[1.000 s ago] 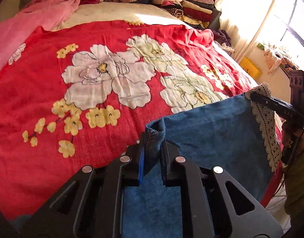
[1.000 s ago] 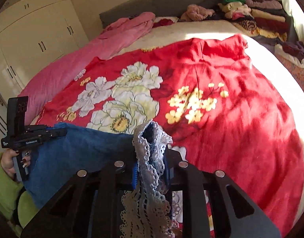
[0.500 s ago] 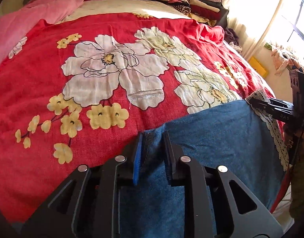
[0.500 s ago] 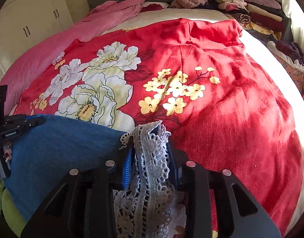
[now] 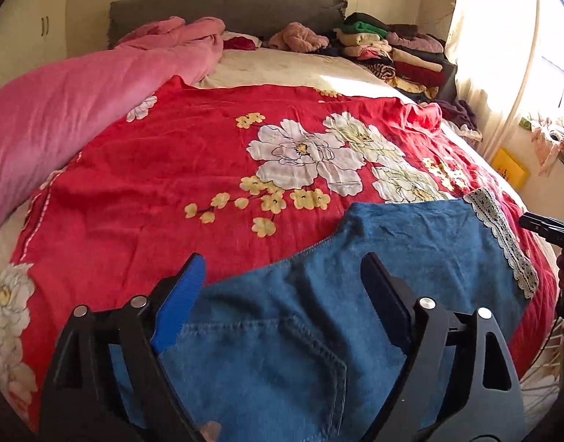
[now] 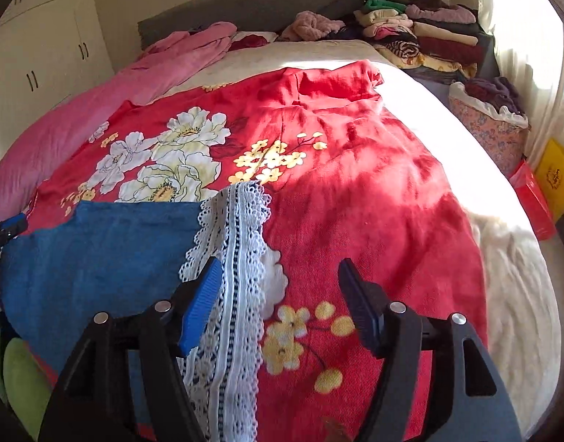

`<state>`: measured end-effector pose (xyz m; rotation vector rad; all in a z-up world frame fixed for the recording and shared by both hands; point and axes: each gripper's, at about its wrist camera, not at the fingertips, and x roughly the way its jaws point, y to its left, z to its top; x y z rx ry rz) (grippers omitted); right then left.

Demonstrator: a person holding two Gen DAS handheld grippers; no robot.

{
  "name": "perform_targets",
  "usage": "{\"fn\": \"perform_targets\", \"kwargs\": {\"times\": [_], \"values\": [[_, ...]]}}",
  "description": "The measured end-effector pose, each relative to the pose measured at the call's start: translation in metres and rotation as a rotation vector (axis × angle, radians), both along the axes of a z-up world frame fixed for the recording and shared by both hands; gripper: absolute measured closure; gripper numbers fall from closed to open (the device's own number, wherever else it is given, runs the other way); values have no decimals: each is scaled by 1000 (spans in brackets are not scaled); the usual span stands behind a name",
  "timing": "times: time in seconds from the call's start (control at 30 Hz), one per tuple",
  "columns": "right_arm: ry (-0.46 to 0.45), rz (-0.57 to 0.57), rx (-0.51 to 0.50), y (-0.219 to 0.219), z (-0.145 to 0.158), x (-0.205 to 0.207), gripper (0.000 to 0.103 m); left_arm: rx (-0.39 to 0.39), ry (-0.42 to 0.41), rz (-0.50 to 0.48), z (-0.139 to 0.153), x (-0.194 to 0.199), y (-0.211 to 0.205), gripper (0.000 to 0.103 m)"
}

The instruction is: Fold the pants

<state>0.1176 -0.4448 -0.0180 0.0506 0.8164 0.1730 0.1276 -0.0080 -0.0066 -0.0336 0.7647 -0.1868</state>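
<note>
The blue denim pants (image 5: 411, 258) lie flat on the red flowered bedspread (image 5: 208, 169) at the near edge of the bed, with a white lace hem (image 5: 503, 235) on their right side. My left gripper (image 5: 282, 280) is open, its jaws spread above the denim near a back pocket. In the right wrist view the pants (image 6: 98, 250) lie to the left, with the lace hem (image 6: 234, 258) running between the jaws. My right gripper (image 6: 280, 287) is open and holds nothing. Its tip (image 5: 543, 224) shows at the left wrist view's right edge.
A pink blanket (image 5: 79, 110) lies along the left of the bed. Stacks of folded clothes (image 5: 392, 51) sit by the grey headboard (image 5: 226, 7). A flowered laundry basket (image 6: 488, 125), a red box and a yellow box (image 6: 554, 180) stand on the right, by the curtain.
Both grippers have opened and let go of the pants, which now lie flat on the bedspread. Both grippers have drawn back towards the near edge.
</note>
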Motion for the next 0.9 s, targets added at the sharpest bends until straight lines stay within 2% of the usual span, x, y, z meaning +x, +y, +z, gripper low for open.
{"fn": "perform_targets", "kwargs": {"times": [0.2, 0.3, 0.37, 0.5, 0.6, 0.7, 0.9], "values": [[-27, 65, -9, 26, 11, -36, 39, 19, 8, 9, 0, -37, 1, 12], [-3, 134, 6, 52, 4, -42, 39, 91, 87, -5, -15, -40, -14, 11], [16, 191, -5, 73, -3, -43, 39, 134, 112, -1, -25, -42, -18, 11], [49, 235, -53, 94, -15, -44, 39, 176, 217, 91, -43, -36, 4, 11], [102, 184, -107, 87, -29, -40, 39, 123, 259, 89, -51, -35, 20, 11], [156, 144, -109, 68, -41, -41, 38, 128, 262, 80, -51, -35, 20, 11], [156, 137, -119, 64, -48, -48, 38, 102, 266, 73, -51, -36, 21, 11]]}}
